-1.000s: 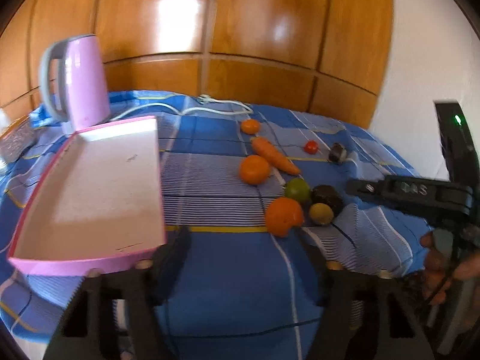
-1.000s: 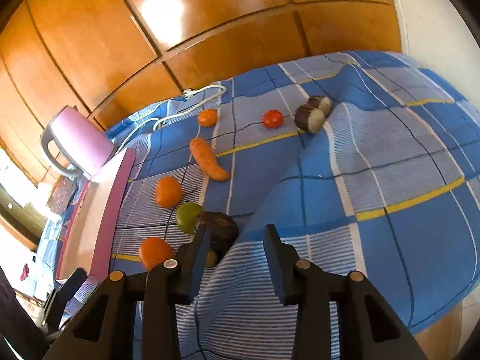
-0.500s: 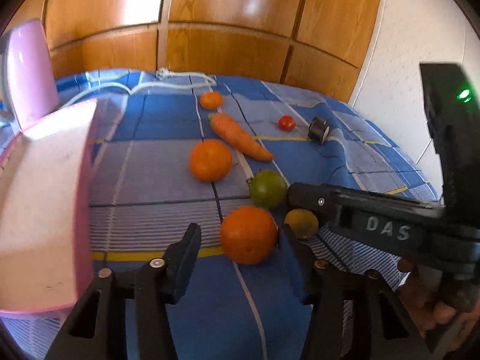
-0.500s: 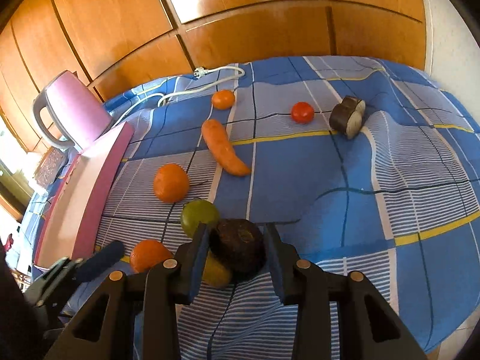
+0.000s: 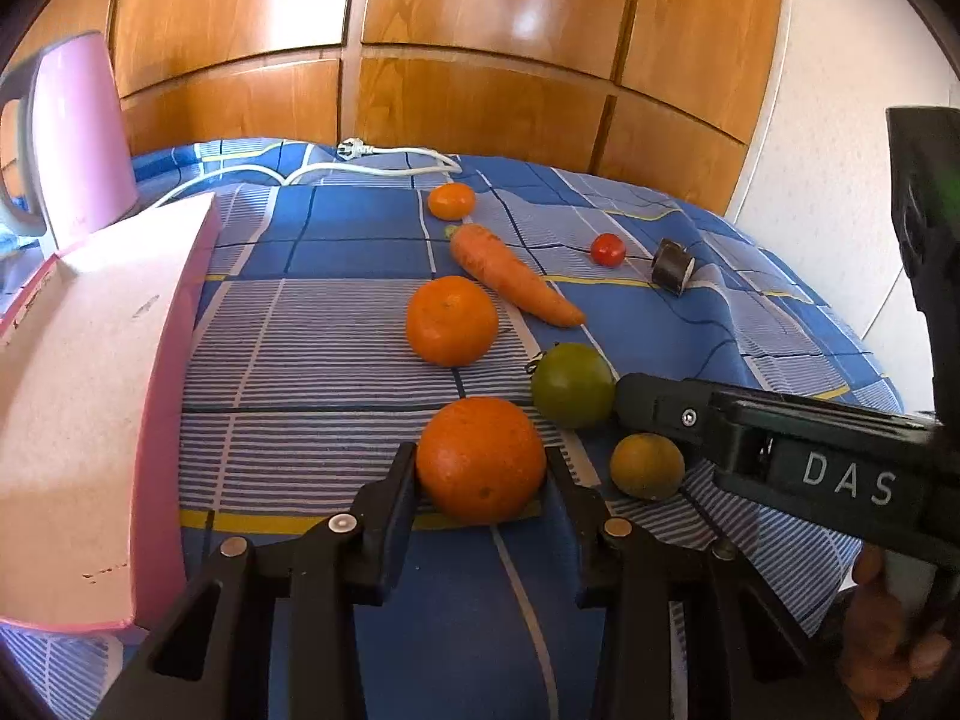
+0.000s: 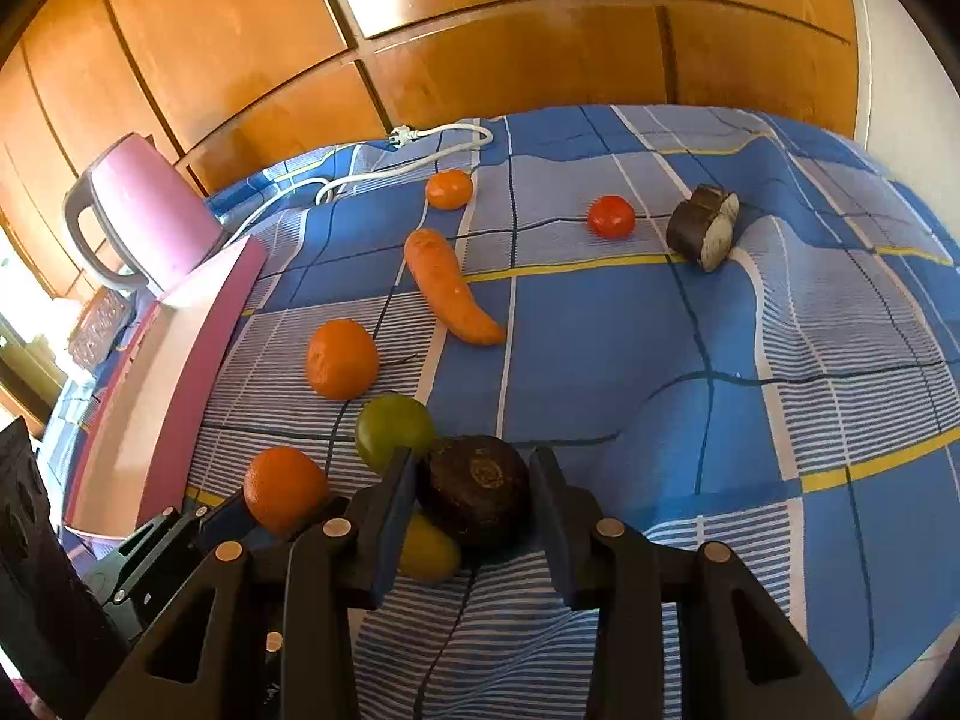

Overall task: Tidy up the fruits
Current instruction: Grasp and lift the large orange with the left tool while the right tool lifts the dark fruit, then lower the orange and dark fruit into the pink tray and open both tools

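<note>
Orange [image 5: 480,459] (between closing jaws)

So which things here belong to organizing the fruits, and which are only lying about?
Job: oranges, green fruit, yellow fruit, dark fruit, pink tray.
Lying about: kettle, white cable, carrot, tomato.

Glossy wooden wall panels [image 5: 480,30], white wall [image 5: 840,120] alongside.

Orange [image 5: 480,459], dark avocado [image 6: 474,489] upright on blue cloth.
</note>
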A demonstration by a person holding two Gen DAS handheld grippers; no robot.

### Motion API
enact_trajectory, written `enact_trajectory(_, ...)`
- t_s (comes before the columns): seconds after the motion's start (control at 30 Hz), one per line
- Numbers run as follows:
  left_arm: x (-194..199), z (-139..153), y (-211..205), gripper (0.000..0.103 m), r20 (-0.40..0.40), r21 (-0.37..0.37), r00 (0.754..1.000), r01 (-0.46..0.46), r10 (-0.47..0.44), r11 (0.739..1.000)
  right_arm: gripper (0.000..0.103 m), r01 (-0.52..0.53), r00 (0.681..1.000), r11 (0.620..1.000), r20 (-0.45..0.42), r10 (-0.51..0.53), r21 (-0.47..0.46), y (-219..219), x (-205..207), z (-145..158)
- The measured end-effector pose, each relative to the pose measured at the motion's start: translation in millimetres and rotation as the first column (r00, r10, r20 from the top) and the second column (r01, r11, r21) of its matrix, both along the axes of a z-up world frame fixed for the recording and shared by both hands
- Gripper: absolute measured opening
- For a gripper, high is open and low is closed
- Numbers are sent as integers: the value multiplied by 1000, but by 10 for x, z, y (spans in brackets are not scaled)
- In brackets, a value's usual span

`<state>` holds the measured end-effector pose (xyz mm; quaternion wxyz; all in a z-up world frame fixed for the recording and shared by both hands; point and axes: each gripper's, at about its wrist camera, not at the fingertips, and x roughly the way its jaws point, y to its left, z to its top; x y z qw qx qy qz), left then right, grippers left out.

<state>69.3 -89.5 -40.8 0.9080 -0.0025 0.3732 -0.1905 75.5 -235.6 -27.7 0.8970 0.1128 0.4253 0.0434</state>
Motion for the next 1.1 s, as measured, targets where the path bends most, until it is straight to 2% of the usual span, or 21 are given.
enact_trajectory(0.23,-86,78,96,38,18,-1,999,-43,43,999,38,43,997,998,59,-45,39,-97,-97,103)
enact_trajectory(0.47,-269,337,275,38,118,-50,989,-87,93,995,38,18,988,1000,151,-16,-12,44,-221,253)
enact_trajectory(0.77,-432,562,647,38,203,-104,942,-250,266,963,38,-58,978,996,195,69,-60,404,-228,375)
enact_trajectory(0.9,-460,641,853,38,224,-131,902,-347,369,929,38,-129,963,988,226,145,-83,701,-208,479)
enact_trajectory(0.97,-460,680,1017,38,227,-155,872,-408,434,900,38,-167,953,982,242,184,-89,874,-174,551)
enact_trajectory(1.1,-385,699,1398,38,186,-207,808,-524,559,826,39,-242,932,966,257,256,-87,1192,-79,646)
